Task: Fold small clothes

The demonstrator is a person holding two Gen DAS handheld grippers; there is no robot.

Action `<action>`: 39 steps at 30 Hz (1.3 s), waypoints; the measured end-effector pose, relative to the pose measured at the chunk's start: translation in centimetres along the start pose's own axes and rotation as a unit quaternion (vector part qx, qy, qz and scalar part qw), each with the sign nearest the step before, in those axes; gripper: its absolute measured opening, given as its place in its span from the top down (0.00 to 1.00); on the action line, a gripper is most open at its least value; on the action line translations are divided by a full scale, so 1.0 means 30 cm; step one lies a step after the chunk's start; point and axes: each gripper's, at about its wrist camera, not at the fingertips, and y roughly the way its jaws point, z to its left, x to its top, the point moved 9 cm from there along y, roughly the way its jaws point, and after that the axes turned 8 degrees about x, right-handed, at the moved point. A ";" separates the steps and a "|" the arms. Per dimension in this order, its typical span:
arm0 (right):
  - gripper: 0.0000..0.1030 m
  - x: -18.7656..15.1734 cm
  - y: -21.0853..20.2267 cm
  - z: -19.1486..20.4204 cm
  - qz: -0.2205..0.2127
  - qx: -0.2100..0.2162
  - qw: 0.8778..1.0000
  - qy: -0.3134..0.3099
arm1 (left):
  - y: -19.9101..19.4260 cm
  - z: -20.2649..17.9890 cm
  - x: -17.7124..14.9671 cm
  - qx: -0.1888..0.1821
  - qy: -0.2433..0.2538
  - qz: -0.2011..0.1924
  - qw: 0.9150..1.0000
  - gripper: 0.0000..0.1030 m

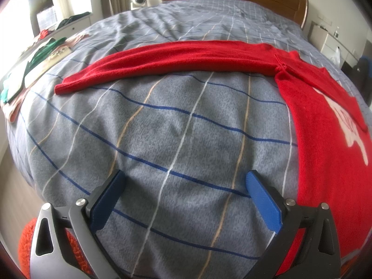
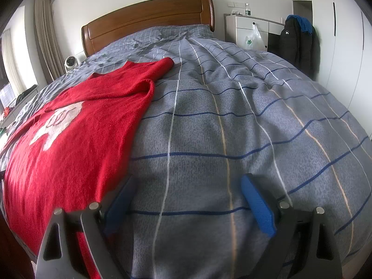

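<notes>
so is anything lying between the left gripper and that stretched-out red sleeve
Nothing visible. Only bare checked bedspread lies between the open left gripper and the red sleeve, which stretches flat across the bed beyond it.

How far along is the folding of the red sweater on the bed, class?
Done: the red sweater lies flat on the checked bedcover, and its right-hand sleeve looks already turned in over the body. In hand: nothing; the left gripper and right gripper are both open over bare cover. Left: the long sleeve is stretched out sideways, and the body is unfolded.
</notes>
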 end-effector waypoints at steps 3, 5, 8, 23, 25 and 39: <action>0.12 0.000 0.000 0.000 0.000 0.000 1.000 0.000 | 0.000 0.001 0.000 0.000 0.000 0.000 1.000 0.00; 0.12 0.000 0.000 0.000 0.000 0.000 1.000 0.000 | -0.001 0.001 0.000 0.000 0.000 0.000 1.000 0.00; 0.12 0.000 0.000 0.000 0.000 0.000 1.000 0.000 | -0.017 0.006 0.002 -0.014 -0.002 0.014 1.000 0.01; 0.07 0.001 0.011 0.003 -0.002 -0.003 1.000 -0.003 | 0.153 0.631 0.304 0.018 -0.245 0.082 0.966 0.02; 0.07 0.001 0.011 0.004 -0.002 -0.003 1.000 -0.004 | 0.189 0.630 0.320 0.016 -0.243 0.086 0.966 0.12; 0.06 0.000 0.013 0.006 -0.003 -0.001 1.000 -0.004 | -0.241 0.054 0.731 -0.059 -0.038 -0.051 0.996 0.95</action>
